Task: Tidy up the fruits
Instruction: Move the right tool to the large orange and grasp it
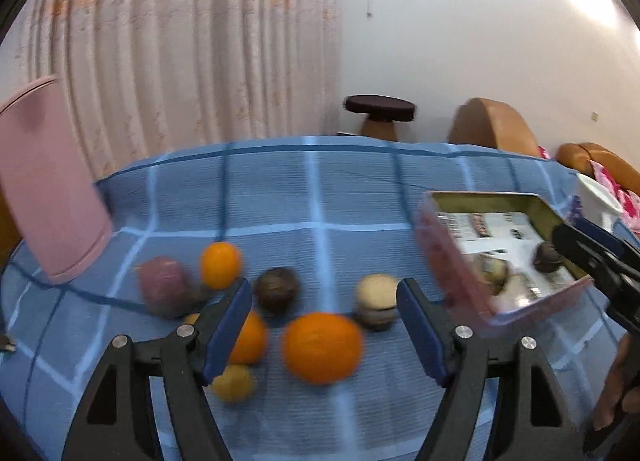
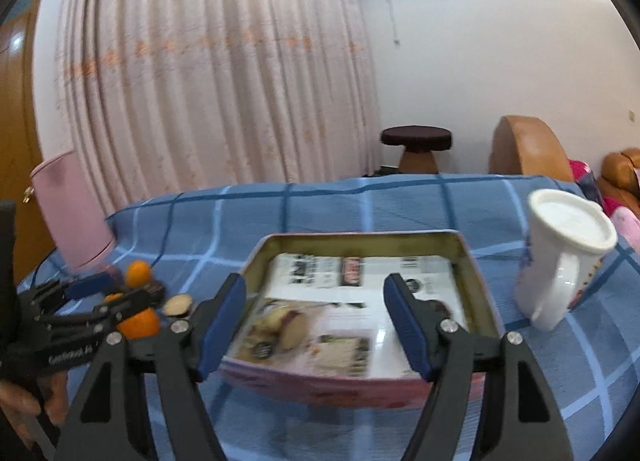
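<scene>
Several fruits lie on the blue checked cloth in the left wrist view: a large orange (image 1: 322, 347), two smaller oranges (image 1: 220, 264) (image 1: 250, 337), a dark round fruit (image 1: 277, 289), a cut pale fruit (image 1: 376, 301), a purple one (image 1: 162, 287) and a small yellow one (image 1: 233, 382). My left gripper (image 1: 324, 329) is open, with the large orange between its fingers. A pink tin tray (image 2: 478, 293) lined with printed paper holds a cut fruit (image 2: 286, 325) and a dark fruit (image 1: 546, 257). My right gripper (image 2: 314, 325) is open above the tray.
A white mug (image 2: 560, 257) stands right of the tray. A pink bin (image 1: 44, 181) stands at the table's left edge. A stool (image 1: 380, 113) and brown sofas (image 1: 492, 125) lie beyond the far edge, before a curtain.
</scene>
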`<state>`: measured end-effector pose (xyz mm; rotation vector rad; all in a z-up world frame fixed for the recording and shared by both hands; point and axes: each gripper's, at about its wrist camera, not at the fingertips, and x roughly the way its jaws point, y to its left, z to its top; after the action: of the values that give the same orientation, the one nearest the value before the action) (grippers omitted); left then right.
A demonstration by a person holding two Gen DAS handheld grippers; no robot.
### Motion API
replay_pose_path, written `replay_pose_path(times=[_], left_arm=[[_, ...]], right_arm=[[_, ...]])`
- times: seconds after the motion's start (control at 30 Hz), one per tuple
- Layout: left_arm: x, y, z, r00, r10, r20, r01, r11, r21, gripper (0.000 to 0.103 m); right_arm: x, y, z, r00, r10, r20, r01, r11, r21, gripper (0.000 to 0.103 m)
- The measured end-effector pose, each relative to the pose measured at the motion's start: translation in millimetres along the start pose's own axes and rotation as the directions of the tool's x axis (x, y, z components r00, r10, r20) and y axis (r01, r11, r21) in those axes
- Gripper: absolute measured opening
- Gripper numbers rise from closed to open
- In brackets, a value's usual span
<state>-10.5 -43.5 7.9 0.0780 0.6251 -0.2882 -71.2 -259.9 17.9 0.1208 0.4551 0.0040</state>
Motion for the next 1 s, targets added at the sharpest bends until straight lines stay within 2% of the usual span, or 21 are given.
replay_pose_path(times=[0.13,0.27,0.37,0.47,0.6,0.67,0.8,0.87,0.93,1.0], left_arm=[[-3.4,42.8,-1.4,0.999,0.030,-0.016,-0.031,0.997,-0.066,0.076],[-2.8,71.3,-9.8,0.995,0.087,-0.057,-0.091,0.993,-0.073,0.076],[-0.1,91.8,-13.8,0.986,0.140,-0.091,-0.150,0.983,-0.107,0.076],[-3.6,103.6,-13.9,0.985,0.145,-0.089,-0.155,0.981,-0.117,0.076],[-9.4,109.9,-18.6,0.984,0.159,-0.083,-0.165,0.983,-0.080,0.076],[-10.4,113.4,-19.9,0.987,0.138,-0.087,-0.143,0.988,-0.065,0.076],[-15.1,115.7,-21.7,0.995,0.033,-0.089,-0.036,0.999,-0.037,0.076],[-15.1,112.7,-21.8,0.995,-0.007,-0.099,0.005,1.000,-0.020,0.076],[-14.3,107.7,-22.8,0.990,-0.070,-0.119,0.069,0.998,-0.012,0.076],[-13.8,101.7,-23.8,0.986,-0.109,-0.128,0.110,0.994,0.001,0.076]], right_arm=[[1.3,36.9,-5.2,0.998,0.060,-0.024,-0.062,0.996,-0.067,0.074],[13.8,74.1,-14.7,0.987,0.123,-0.099,-0.134,0.984,-0.114,0.069],[25.1,100.8,-21.4,0.973,0.164,-0.161,-0.186,0.973,-0.136,0.067],[37.3,122.1,-26.0,0.961,0.176,-0.215,-0.209,0.968,-0.139,0.067],[61.1,138.8,-33.1,0.931,0.188,-0.314,-0.230,0.968,-0.100,0.067],[68.3,142.5,-33.1,0.924,0.191,-0.332,-0.229,0.970,-0.079,0.067],[83.6,150.7,-32.8,0.909,0.177,-0.376,-0.214,0.975,-0.058,0.063],[91.7,154.9,-32.5,0.901,0.179,-0.395,-0.214,0.976,-0.045,0.060],[97.1,157.7,-34.0,0.893,0.168,-0.417,-0.207,0.977,-0.050,0.052],[96.7,155.5,-33.4,0.892,0.174,-0.417,-0.211,0.977,-0.043,0.051]])
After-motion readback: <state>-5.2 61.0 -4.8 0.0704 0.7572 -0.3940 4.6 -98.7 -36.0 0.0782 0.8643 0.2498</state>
